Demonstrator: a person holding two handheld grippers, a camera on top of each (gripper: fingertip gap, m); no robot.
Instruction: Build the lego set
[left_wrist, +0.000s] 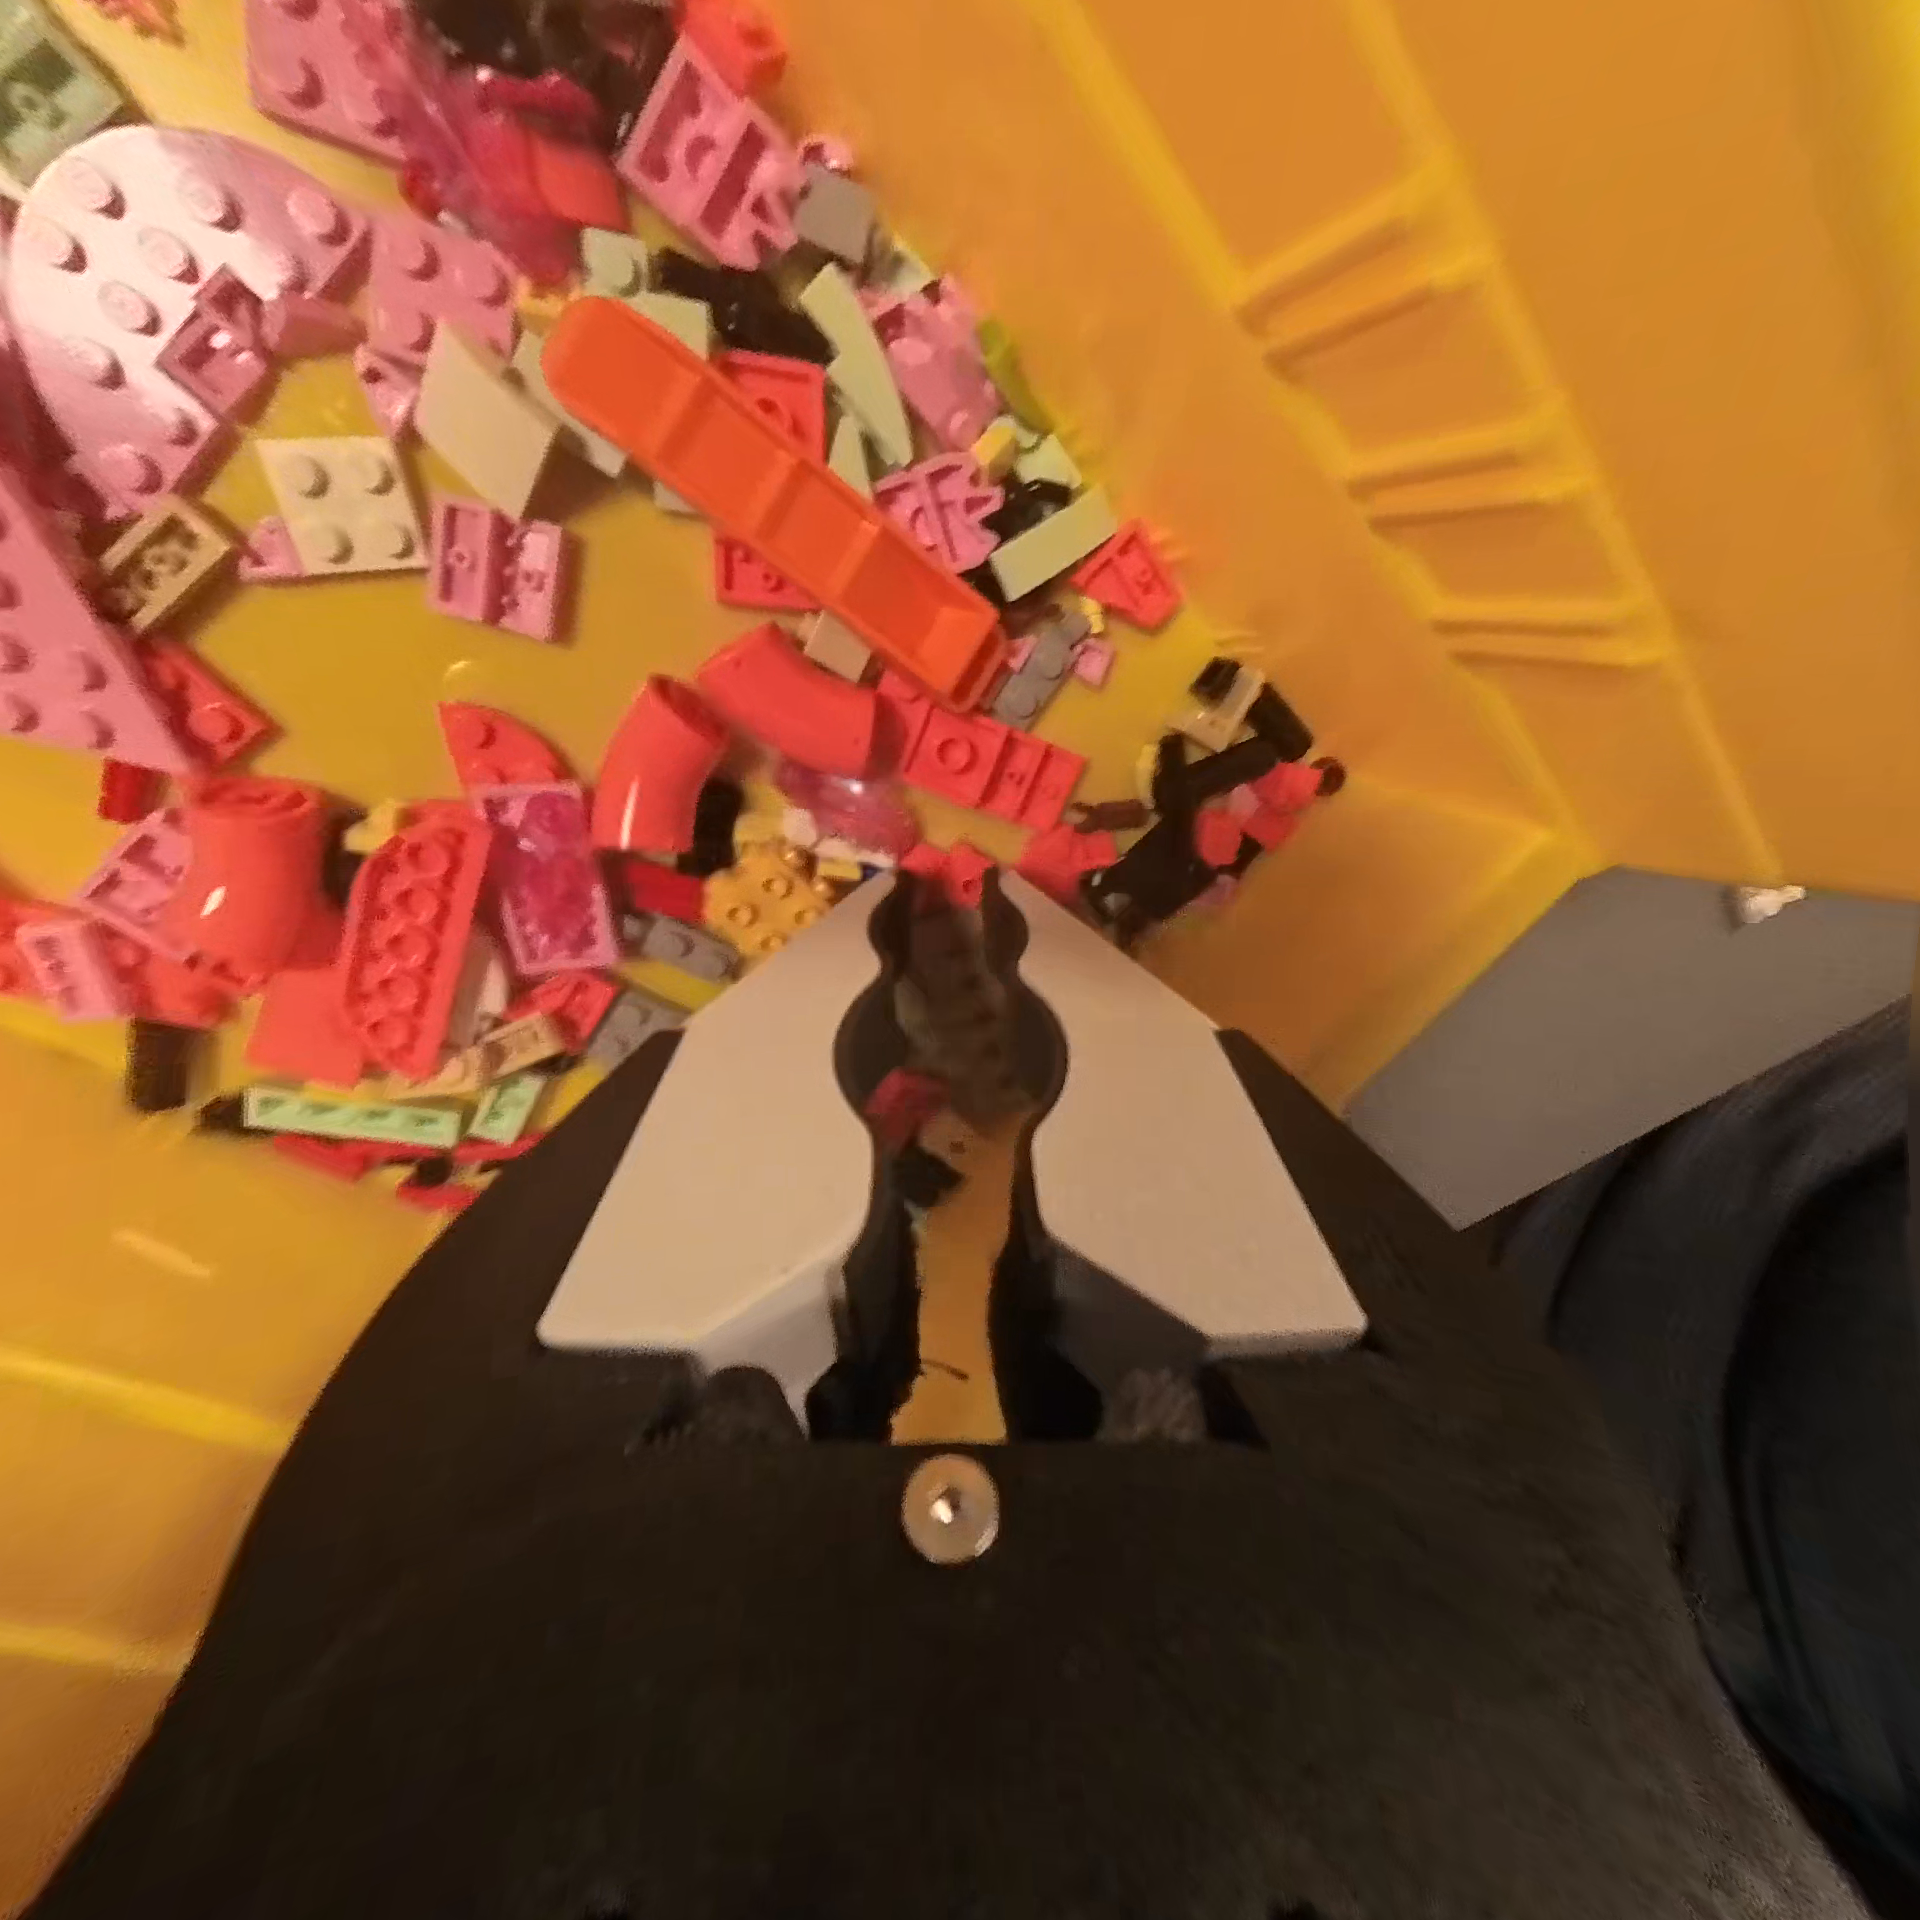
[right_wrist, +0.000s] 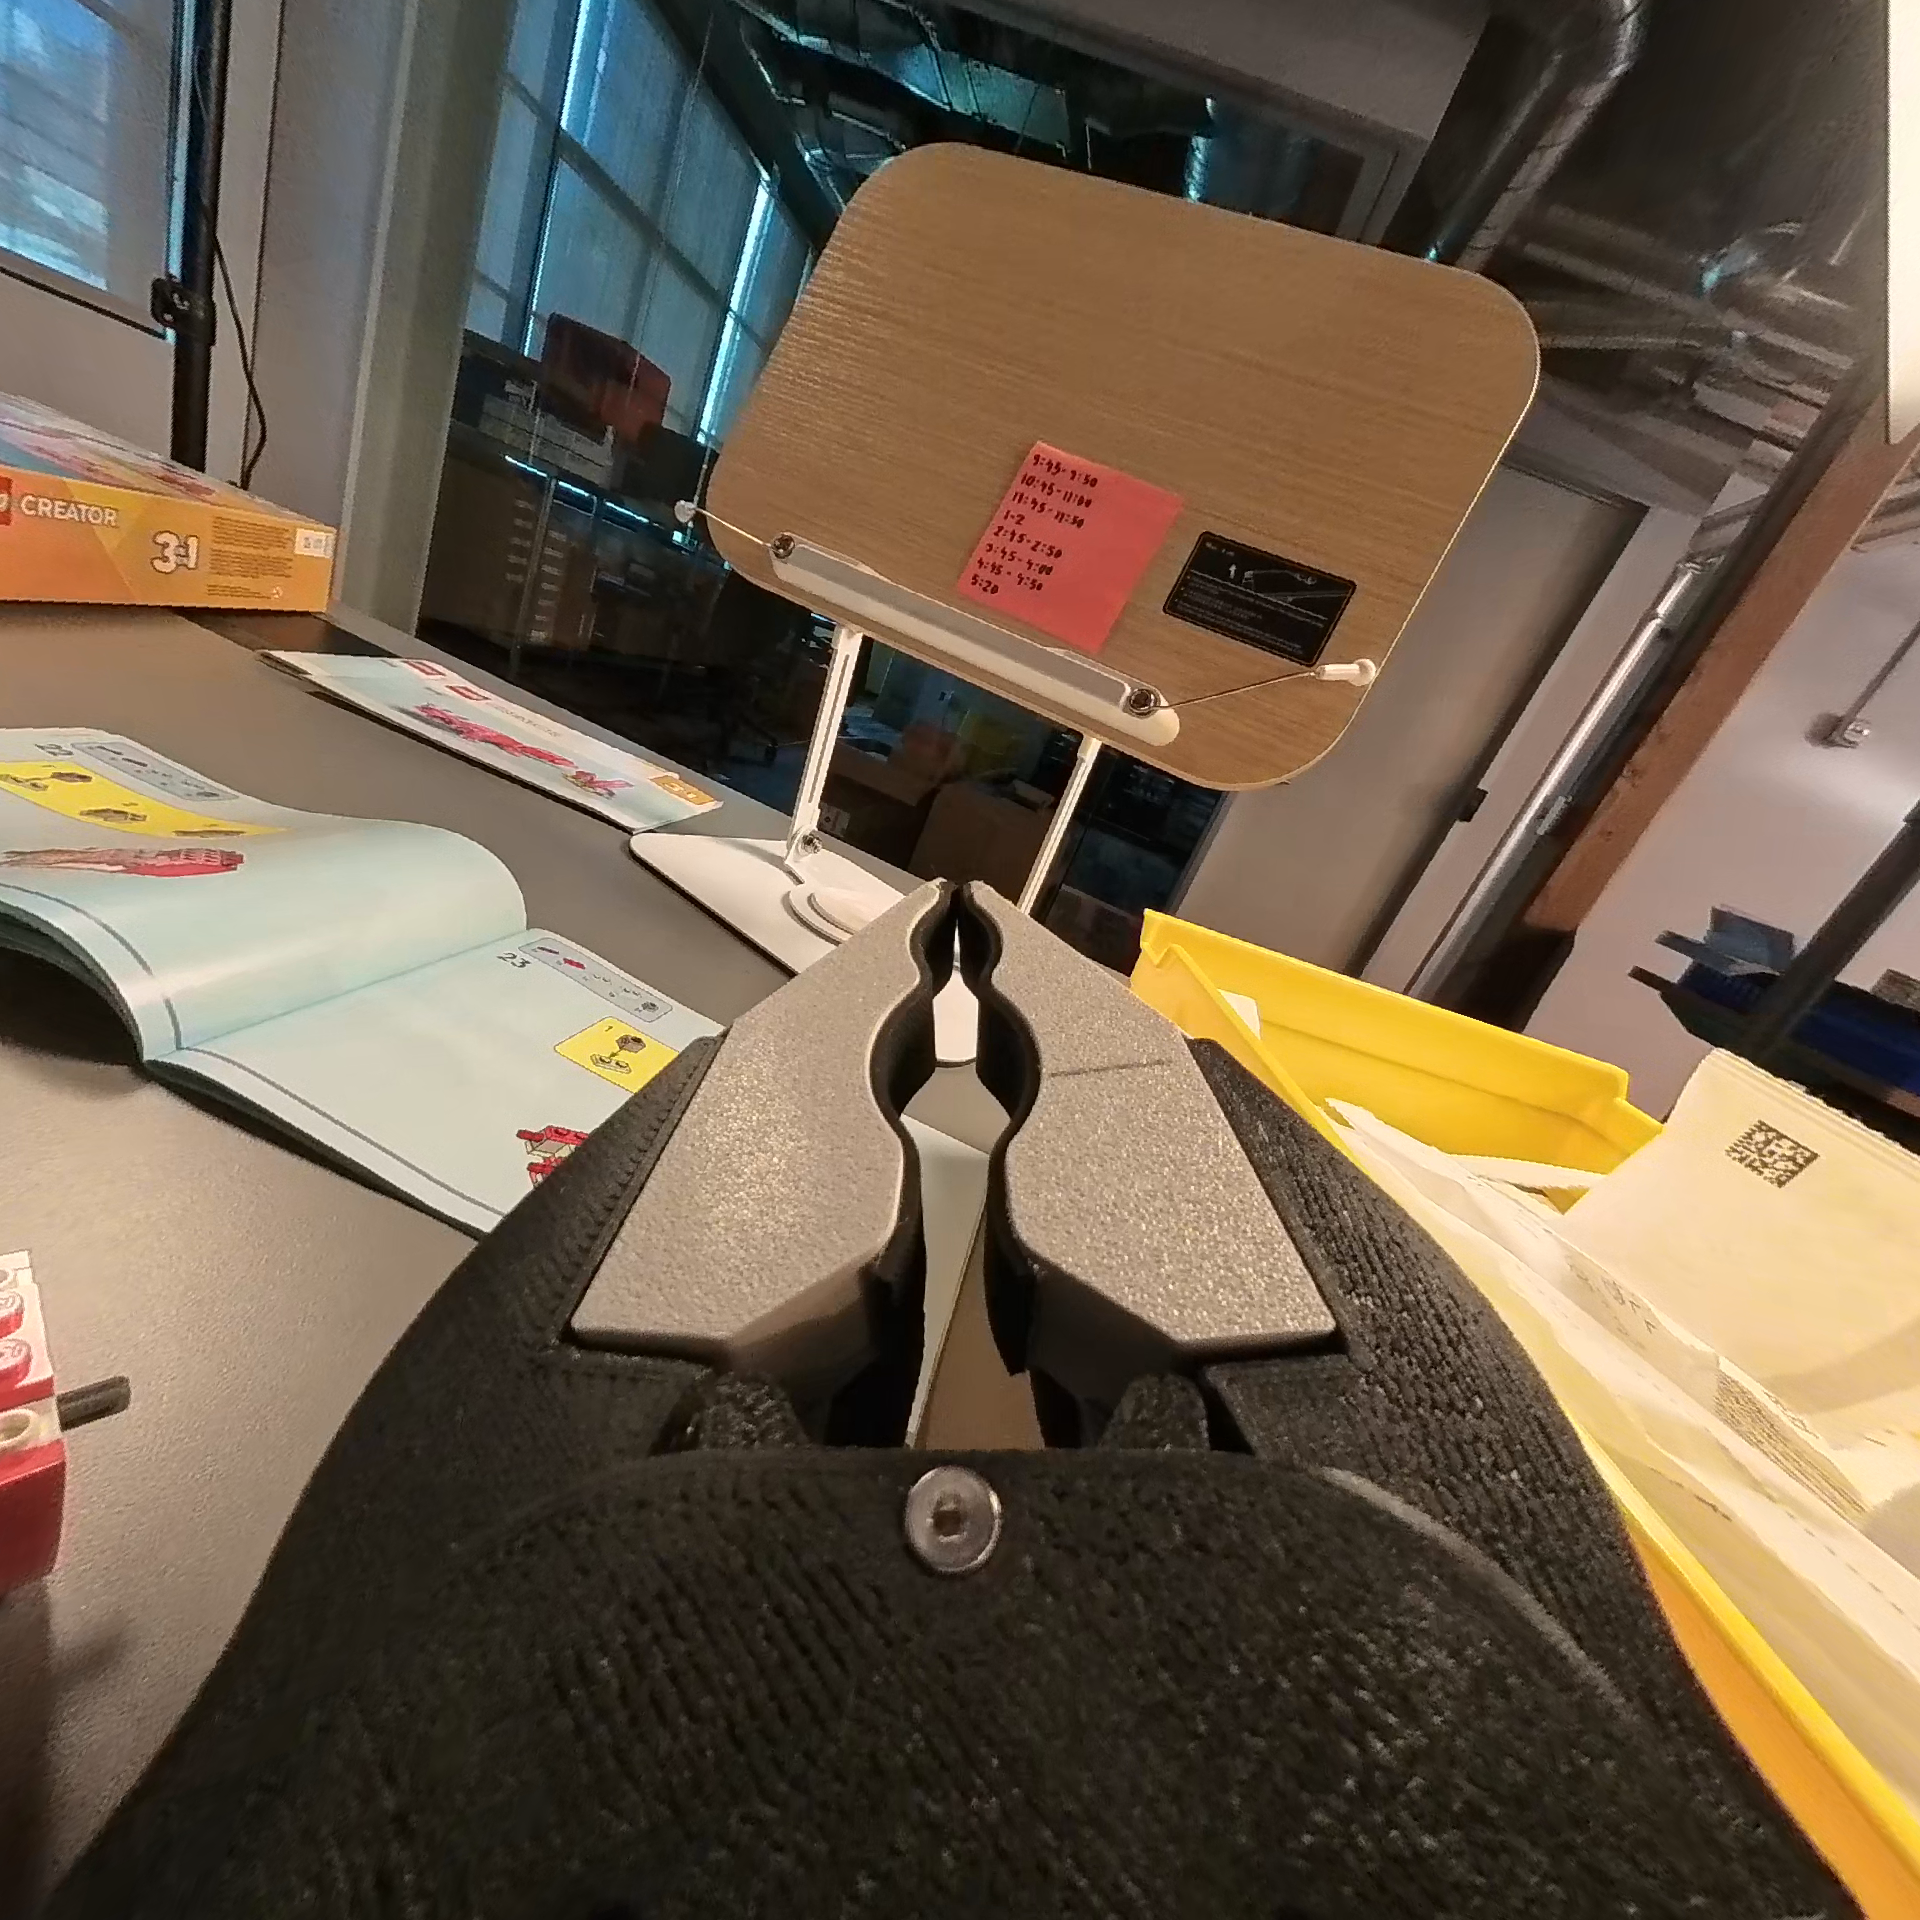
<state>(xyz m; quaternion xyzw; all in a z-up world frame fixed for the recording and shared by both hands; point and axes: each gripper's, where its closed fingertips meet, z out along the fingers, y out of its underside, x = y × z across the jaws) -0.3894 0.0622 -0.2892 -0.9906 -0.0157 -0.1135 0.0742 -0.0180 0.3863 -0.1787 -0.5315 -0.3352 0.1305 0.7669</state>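
Loose bricks crowding the yellow bin floor; bare grey tabletop beside the booklet.

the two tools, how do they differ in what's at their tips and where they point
The left tool points down into a yellow bin of loose bricks; the right tool is aimed level over a grey table toward a wooden book stand.

The left tool's tips pinch a small red brick piece; the right tool's tips meet on nothing.

The left view is blurred, the right sharp.

Both have grey fingers on a black body.
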